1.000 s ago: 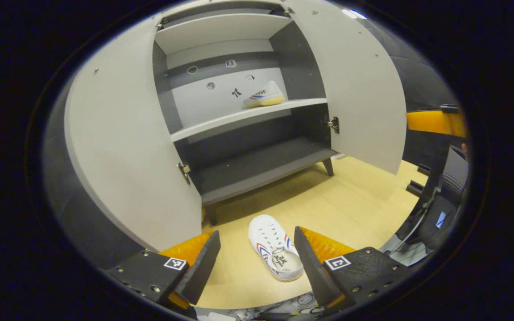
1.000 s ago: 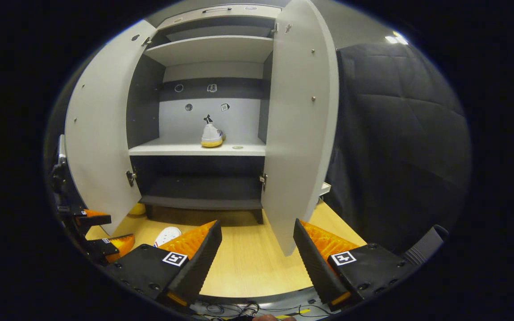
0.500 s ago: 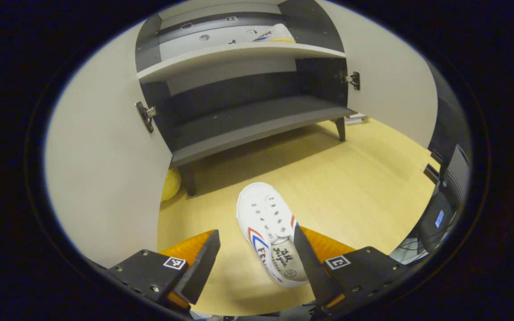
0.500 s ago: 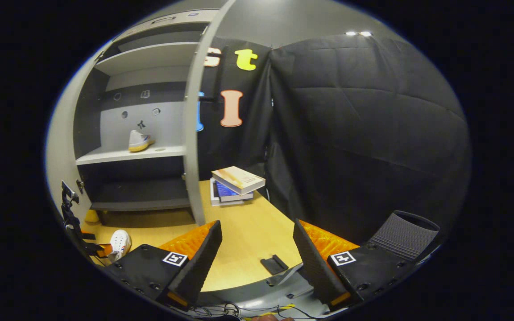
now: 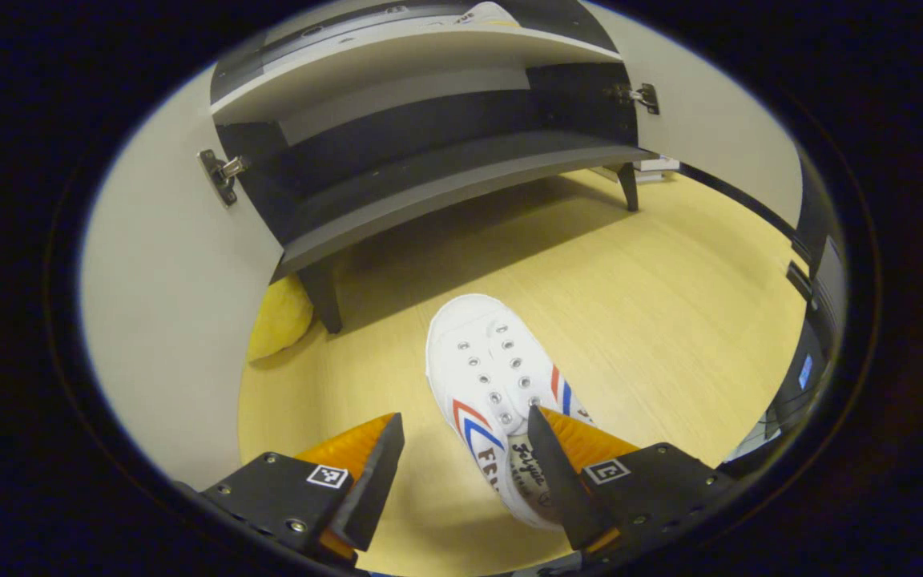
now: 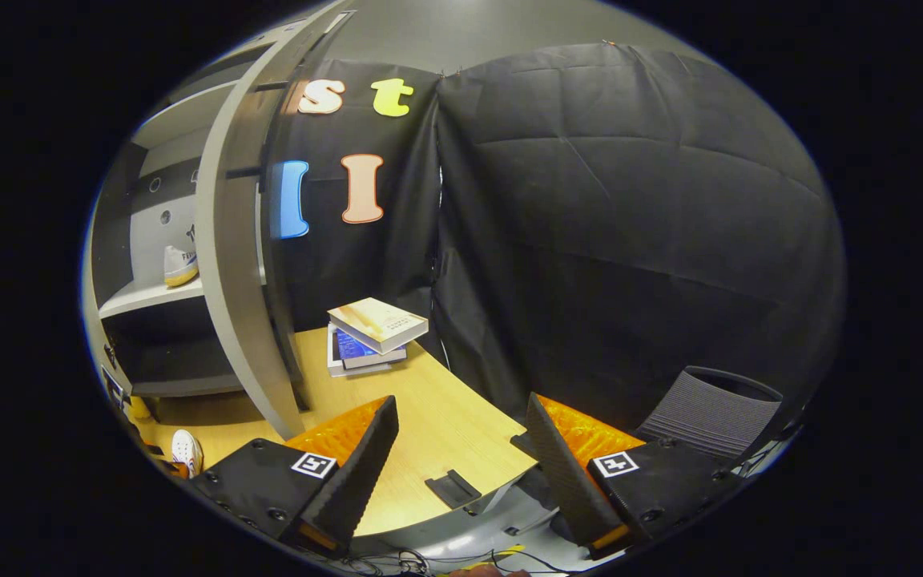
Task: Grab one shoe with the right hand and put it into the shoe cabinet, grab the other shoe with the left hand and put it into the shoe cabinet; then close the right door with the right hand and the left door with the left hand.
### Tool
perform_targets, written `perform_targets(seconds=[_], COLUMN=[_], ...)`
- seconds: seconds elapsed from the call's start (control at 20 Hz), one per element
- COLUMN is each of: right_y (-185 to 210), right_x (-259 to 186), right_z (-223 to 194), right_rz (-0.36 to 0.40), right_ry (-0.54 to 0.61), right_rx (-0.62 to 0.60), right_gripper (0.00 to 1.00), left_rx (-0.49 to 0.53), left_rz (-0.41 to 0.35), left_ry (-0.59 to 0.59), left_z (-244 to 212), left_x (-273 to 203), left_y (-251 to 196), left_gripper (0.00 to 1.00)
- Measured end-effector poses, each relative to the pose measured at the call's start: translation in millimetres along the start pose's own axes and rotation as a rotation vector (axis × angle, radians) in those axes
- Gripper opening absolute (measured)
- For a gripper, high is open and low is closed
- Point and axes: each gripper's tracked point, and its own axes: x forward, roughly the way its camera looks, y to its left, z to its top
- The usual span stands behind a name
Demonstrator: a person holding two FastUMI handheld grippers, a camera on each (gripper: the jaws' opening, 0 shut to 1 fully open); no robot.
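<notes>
One shoe (image 6: 179, 266) already stands on the middle shelf (image 6: 149, 295) of the shoe cabinet (image 5: 429, 192), far ahead and to the left of the right claw (image 6: 461, 449) in the right gripper view, so I judge the first half of the carrying work as done. The other shoe (image 5: 493, 385) lies on the wooden floor (image 5: 654, 296), its toe pointing toward the cabinet. The left claw (image 5: 465, 457) is spread wide and holds nothing; the heel part of the shoe sits between its two fingers, close against the right-hand finger (image 5: 550, 473), while the left-hand finger is clearly apart from it. Whether the right-hand finger touches the shoe, I cannot tell. The right claw is also spread open and empty, facing the booth wall, with a stack of books (image 6: 373, 332) ahead of it on the floor. The right door (image 6: 229, 264), seen edge-on to the left of this claw, stands open, and the left door (image 5: 165, 280) stands open too, beside the left claw. What remains, in my judgement: to grip this second shoe, place it in the cabinet, then close both doors.
</notes>
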Motion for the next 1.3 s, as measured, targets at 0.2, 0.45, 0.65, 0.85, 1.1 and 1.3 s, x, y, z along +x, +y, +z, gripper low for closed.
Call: perform_targets(seconds=[0.2,0.45,0.65,0.85,1.1,1.3], right_y=[-2.2,7.6,14.9,21.3,30.8,22.1], right_x=[17.3,52.5,66.8,78.7,80.0,86.1], right_z=[0.7,13.9,44.0,55.9,60.5,62.6], right_rz=[-0.002,0.018,0.043,0.058,0.079,0.062], right_ry=[0.009,0.038,-0.039,-0.096,-0.118,-0.118], right_rx=[0.014,0.119,0.094,0.053,0.034,0.033], right_gripper=[1.00,0.99,0.98,0.93,0.93,0.98], left_rx=[-0.134,-0.134,-0.167,-0.173,-0.202,-0.225], left_rz=[-0.048,-0.052,-0.011,0.024,0.020,0.005], left_ry=[0.046,0.053,0.056,0.045,-0.010,-0.074], left_z=[-14.0,-16.2,-17.5,-13.5,13.6,34.1], left_x=[7.1,6.2,7.9,7.4,-5.0,-12.6], left_y=[-10.0,-15.6,-8.3,-4.1,-0.5,1.5], left_gripper=[0.70,0.38,0.11,0.02,0.01,0.02])
